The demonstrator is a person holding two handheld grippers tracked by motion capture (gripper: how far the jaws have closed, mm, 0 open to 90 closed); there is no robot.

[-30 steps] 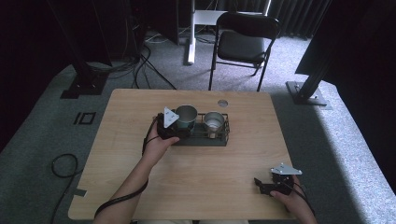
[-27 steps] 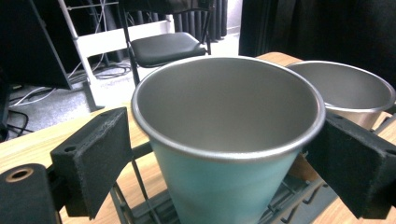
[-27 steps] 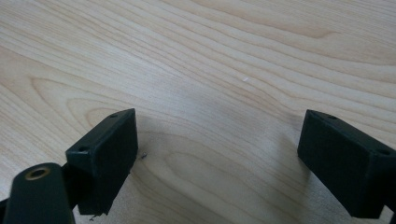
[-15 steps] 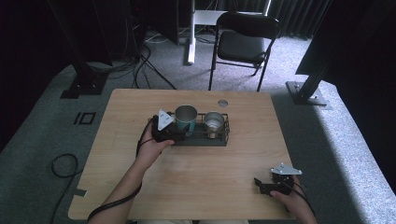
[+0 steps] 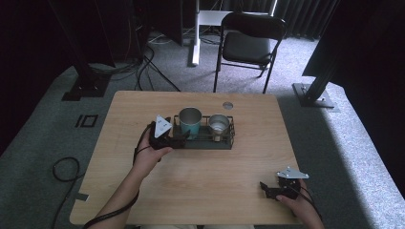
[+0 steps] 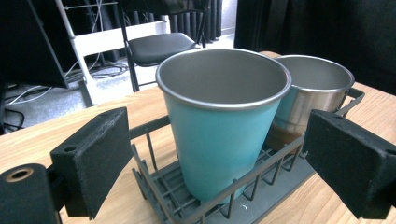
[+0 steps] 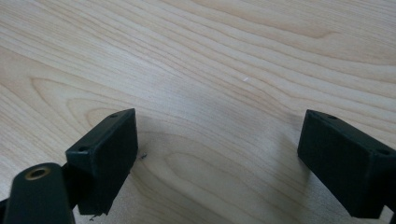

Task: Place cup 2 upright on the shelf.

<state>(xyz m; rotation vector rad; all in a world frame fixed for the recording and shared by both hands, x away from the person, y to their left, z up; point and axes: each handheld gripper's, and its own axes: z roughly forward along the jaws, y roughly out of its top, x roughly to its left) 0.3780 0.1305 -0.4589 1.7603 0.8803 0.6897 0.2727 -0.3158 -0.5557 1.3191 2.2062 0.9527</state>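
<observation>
Teal cup (image 6: 223, 126) between wide-open left claw (image 6: 224, 163)

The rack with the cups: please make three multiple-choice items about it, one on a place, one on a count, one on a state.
1. Where does the teal cup stand?
A. in the rack
B. on the chair
C. on the floor

2. How many cups does the rack hold?
A. one
B. two
C. four

3. How are the jaws of the left gripper?
A. shut on the steel cup
B. shut on the rack's wire
C. open, either side of the teal cup

Key:
1 A, its base sits inside the wire wall.
2 B, the teal cup and the steel cup stand side by side.
3 C, the left gripper view shows gaps between both pads and the cup.
</observation>
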